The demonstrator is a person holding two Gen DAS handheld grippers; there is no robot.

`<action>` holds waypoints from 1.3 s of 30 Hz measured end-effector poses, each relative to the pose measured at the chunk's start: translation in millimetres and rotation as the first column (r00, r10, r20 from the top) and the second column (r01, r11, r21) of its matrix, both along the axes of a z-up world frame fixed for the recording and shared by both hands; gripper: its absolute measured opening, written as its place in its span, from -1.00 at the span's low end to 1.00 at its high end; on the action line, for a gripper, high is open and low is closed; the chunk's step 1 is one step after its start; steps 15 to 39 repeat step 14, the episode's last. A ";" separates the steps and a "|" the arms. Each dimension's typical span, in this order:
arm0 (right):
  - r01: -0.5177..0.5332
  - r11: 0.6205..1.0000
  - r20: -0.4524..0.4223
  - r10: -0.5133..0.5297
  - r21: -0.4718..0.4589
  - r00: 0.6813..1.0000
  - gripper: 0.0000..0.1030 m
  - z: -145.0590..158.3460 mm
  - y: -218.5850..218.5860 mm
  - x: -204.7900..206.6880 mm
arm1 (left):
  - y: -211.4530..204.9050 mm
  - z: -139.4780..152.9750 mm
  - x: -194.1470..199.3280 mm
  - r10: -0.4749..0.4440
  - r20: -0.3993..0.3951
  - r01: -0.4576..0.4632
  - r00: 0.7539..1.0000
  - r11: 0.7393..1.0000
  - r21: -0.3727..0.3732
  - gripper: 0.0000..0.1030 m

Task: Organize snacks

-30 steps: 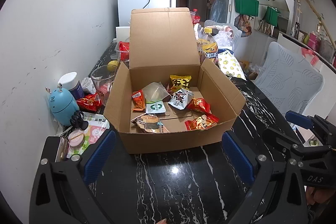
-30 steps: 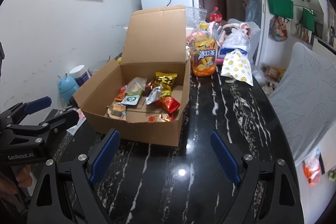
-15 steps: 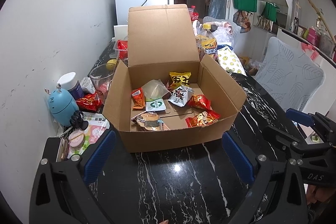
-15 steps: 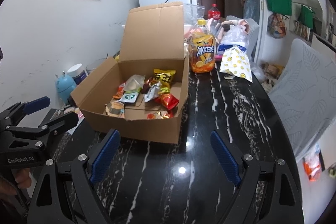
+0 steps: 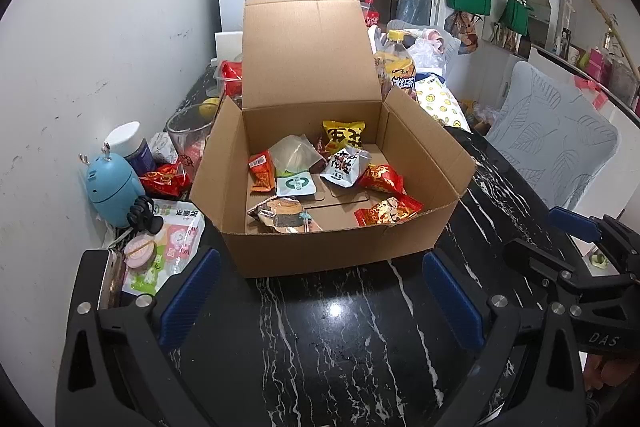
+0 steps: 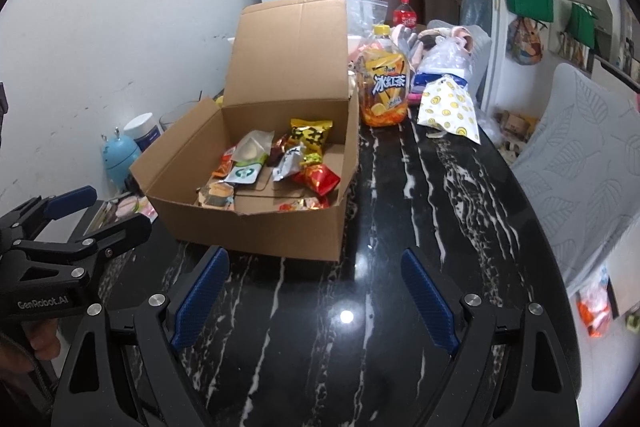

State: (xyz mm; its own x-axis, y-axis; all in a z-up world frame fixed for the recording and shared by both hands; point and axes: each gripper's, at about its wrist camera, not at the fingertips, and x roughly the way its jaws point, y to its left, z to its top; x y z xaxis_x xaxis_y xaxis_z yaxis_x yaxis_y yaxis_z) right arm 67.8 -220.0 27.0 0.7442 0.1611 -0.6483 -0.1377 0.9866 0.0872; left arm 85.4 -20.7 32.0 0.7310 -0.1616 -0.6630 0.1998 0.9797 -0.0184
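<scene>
An open cardboard box [image 5: 332, 247] [image 6: 256, 231] stands on the black marble table with its lid up. Inside lie several snack packets: a yellow one [image 5: 343, 135], a white one [image 5: 344, 167], red ones [image 5: 382, 179] and a green-and-white one [image 5: 296, 185]. My left gripper [image 5: 320, 301] is open and empty, just in front of the box. My right gripper [image 6: 312, 301] is open and empty, in front of the box's right corner. Each gripper shows at the edge of the other's view.
Left of the box are a blue gadget [image 5: 112, 187], a white-capped jar [image 5: 128, 143], a red packet [image 5: 166, 179] and a pink-green pouch [image 5: 168, 243]. Behind the box stand an iced-tea bottle [image 6: 384, 87] and a smiley-print bag [image 6: 450, 109]. A grey chair [image 5: 556, 155] is at the right.
Both views have shifted a little, so the box sits slightly higher and farther. The grippers stay open and empty. The snacks have not moved.
</scene>
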 end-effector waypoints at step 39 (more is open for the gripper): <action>0.019 1.000 -0.055 -0.018 0.014 0.998 0.72 -19.9 -2.6 2.8 | -4.7 -20.0 4.5 -0.007 -0.048 0.007 0.999 1.000 0.015 0.99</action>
